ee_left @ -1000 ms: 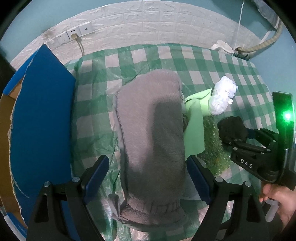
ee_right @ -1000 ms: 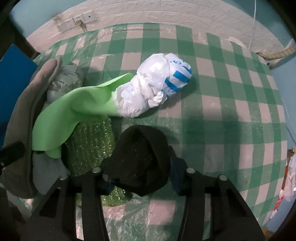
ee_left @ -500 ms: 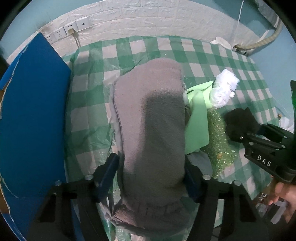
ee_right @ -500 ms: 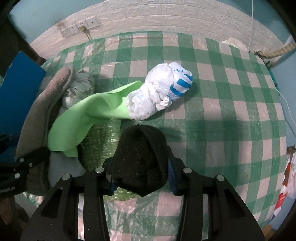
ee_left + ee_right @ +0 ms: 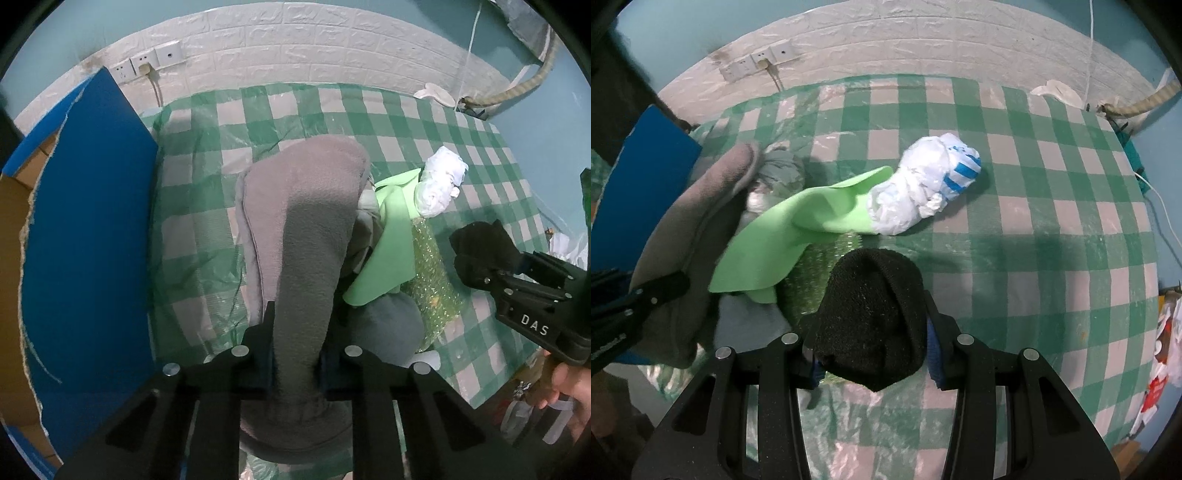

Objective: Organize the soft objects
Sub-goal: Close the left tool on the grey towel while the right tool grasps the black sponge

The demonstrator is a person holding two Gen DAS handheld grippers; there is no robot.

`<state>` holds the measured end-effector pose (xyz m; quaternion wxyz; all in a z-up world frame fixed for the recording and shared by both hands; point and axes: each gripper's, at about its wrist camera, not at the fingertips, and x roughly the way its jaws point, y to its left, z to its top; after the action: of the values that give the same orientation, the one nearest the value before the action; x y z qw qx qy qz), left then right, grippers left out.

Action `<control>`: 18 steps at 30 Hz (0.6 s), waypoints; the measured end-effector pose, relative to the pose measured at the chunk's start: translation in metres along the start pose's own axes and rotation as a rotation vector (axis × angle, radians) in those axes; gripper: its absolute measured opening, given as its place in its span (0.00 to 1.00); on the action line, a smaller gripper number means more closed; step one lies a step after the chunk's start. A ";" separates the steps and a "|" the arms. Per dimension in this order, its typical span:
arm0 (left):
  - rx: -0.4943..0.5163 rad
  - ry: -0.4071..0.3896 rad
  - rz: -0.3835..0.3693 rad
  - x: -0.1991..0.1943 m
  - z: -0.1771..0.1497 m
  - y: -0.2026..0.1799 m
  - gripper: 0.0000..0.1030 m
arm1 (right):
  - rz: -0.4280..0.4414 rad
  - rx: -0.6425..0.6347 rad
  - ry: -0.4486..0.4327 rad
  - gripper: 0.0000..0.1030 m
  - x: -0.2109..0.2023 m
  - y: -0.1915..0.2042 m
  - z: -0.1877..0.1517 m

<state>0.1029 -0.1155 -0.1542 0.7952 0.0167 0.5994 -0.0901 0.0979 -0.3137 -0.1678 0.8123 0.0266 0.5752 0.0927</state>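
On worktop (image 5: 388,122) | left tool (image 5: 295,343) clenched on grey mitt (image 5: 306,236), jaws just closed | right tool (image 5: 871,354) grasped black sock (image 5: 871,314)

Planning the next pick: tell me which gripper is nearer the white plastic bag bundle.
Right. The right gripper, holding a black sock, hangs just short of the white bundle; the left gripper grips the grey sock beyond the green cloth.
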 end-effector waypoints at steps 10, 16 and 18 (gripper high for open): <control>0.034 -0.066 0.038 -0.024 -0.007 0.000 0.15 | 0.011 -0.012 -0.039 0.41 -0.024 0.016 -0.002; 0.045 -0.112 0.057 -0.042 -0.011 0.000 0.15 | 0.008 -0.029 -0.055 0.41 -0.037 0.027 -0.003; 0.043 -0.123 0.060 -0.047 -0.012 0.001 0.15 | 0.011 -0.029 -0.058 0.41 -0.041 0.028 -0.004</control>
<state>0.0790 -0.1069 -0.1124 0.8324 0.0461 0.5465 -0.0800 0.0778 -0.2943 -0.1269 0.8285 0.0204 0.5498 0.1047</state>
